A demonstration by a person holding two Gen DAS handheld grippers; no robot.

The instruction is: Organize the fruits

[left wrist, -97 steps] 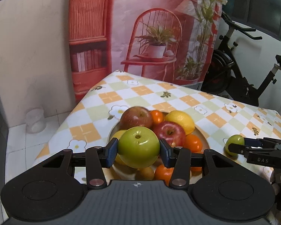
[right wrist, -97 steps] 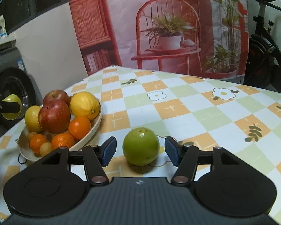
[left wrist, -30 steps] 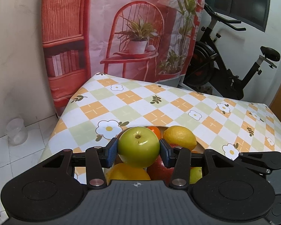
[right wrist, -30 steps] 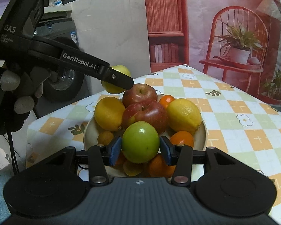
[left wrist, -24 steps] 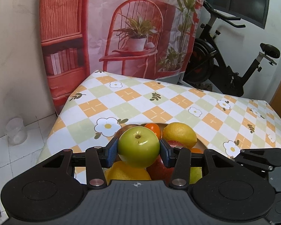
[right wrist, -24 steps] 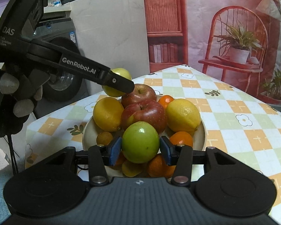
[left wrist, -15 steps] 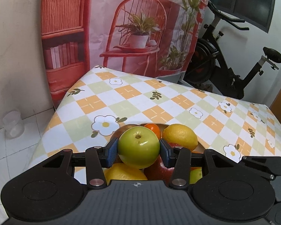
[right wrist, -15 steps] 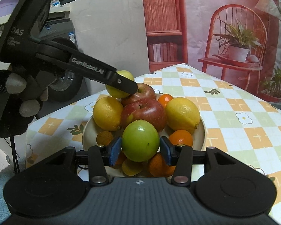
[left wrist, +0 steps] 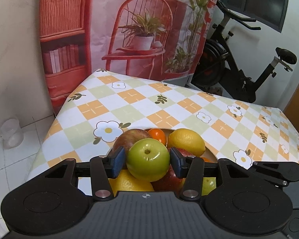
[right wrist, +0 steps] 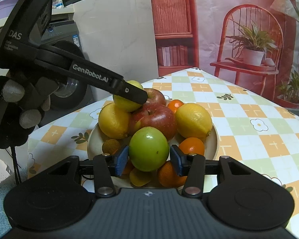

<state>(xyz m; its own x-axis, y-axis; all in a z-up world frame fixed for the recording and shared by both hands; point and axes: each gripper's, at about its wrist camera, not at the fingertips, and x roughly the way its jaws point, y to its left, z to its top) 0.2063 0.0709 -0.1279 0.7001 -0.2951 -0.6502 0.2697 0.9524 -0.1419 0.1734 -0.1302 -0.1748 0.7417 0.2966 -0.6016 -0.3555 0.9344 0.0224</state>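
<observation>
The plate (right wrist: 214,137) of fruit is the landmark here, and both grippers hang over it. Nearest, over the plate's front edge, the right gripper (right wrist: 149,158) has its blue pads tight against a green apple (right wrist: 149,149), jaws only as wide as the fruit; below it lie small oranges and a yellow piece, so a release from here would likely send the apple rolling off that uneven layer and over the rim. Further in, at the plate's left rear, the left gripper (left wrist: 148,161) is opening around a yellow-green apple (left wrist: 148,159) that sits on the heap's top, against a red apple (right wrist: 154,120) and above a lemon (right wrist: 114,121). As the pads let go, this apple rests only on rounded fruit, so it could slide toward the table edge, or nudge the lemon outward. Beyond the plate, the checked tablecloth (right wrist: 239,99) offers nothing to stop a runaway.
</observation>
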